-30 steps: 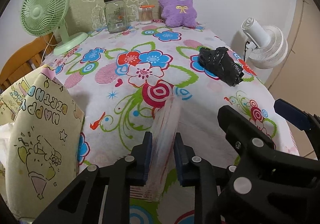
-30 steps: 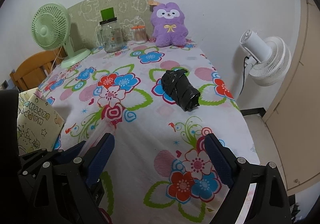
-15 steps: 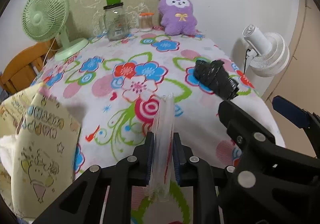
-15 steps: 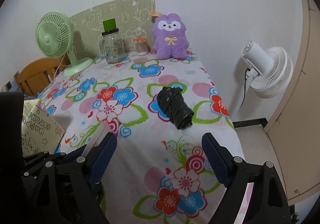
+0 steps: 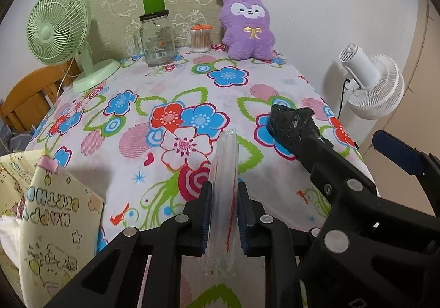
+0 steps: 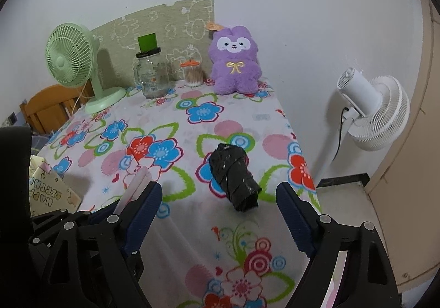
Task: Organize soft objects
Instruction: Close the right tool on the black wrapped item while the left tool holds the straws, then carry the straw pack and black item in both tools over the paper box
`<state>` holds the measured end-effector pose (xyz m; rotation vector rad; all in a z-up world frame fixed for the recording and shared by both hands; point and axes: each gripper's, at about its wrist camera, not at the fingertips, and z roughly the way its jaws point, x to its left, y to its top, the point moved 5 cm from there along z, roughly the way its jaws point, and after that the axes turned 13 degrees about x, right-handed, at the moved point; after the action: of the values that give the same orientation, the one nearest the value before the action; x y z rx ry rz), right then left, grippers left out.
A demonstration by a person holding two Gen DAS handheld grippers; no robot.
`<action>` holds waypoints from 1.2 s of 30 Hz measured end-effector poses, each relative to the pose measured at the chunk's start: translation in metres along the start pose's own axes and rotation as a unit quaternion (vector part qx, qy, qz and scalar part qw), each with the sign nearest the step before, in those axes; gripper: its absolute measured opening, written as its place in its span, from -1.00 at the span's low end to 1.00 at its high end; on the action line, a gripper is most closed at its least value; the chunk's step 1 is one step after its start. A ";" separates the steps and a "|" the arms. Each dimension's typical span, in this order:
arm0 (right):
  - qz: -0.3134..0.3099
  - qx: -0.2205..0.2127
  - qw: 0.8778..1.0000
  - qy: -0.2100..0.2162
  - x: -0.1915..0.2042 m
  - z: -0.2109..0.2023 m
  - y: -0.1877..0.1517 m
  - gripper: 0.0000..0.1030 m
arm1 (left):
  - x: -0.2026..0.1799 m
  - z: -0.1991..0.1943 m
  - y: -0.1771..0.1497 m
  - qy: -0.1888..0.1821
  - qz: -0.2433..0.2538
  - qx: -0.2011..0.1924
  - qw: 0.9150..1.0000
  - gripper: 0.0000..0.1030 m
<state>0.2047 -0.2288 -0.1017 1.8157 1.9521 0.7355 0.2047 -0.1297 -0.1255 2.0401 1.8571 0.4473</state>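
Note:
My left gripper [image 5: 224, 192] is shut on a flat clear plastic packet [image 5: 224, 170] with red marks, held edge-on above the flowered tablecloth [image 5: 170, 93]; the packet also shows in the right wrist view [image 6: 136, 187]. My right gripper [image 6: 218, 195] is open and empty, just in front of a black rolled bundle [image 6: 235, 177] that lies near the table's right edge [image 5: 293, 122]. A purple plush bunny [image 5: 247, 29] sits upright at the back by the wall [image 6: 235, 56].
A yellow birthday gift bag [image 5: 52, 211] stands at the left front. A green desk fan [image 5: 60, 33], a glass jar [image 5: 156, 38] and a cotton swab tub [image 5: 201, 38] stand at the back. A white floor fan [image 6: 371, 112] stands right of the table.
Both grippers have risen and drawn back from the table, so the views sit higher. The left gripper has kept its hold on the packet. The right gripper has stayed open.

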 end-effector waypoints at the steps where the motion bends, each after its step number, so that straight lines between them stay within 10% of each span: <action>1: -0.003 0.002 1.000 -0.002 0.000 0.002 0.002 0.66 | -0.002 0.001 0.002 -0.003 0.008 -0.002 1.000 -0.70; 21: -0.020 0.049 0.999 0.004 -0.007 0.064 0.017 0.25 | -0.009 0.039 0.018 0.007 0.015 0.015 1.000 -0.70; 28: -0.015 0.076 0.997 0.014 -0.008 0.078 0.013 -0.43 | -0.010 0.041 0.018 0.011 0.021 0.012 1.000 -0.70; 36: -0.014 0.085 0.996 0.014 -0.006 0.076 0.009 -0.62 | -0.009 0.040 0.017 0.012 0.025 0.010 1.000 -0.70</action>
<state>0.2579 -0.2256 -0.1576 1.8800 2.1102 0.6051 0.2370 -0.1416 -0.1538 2.1073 1.8344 0.4689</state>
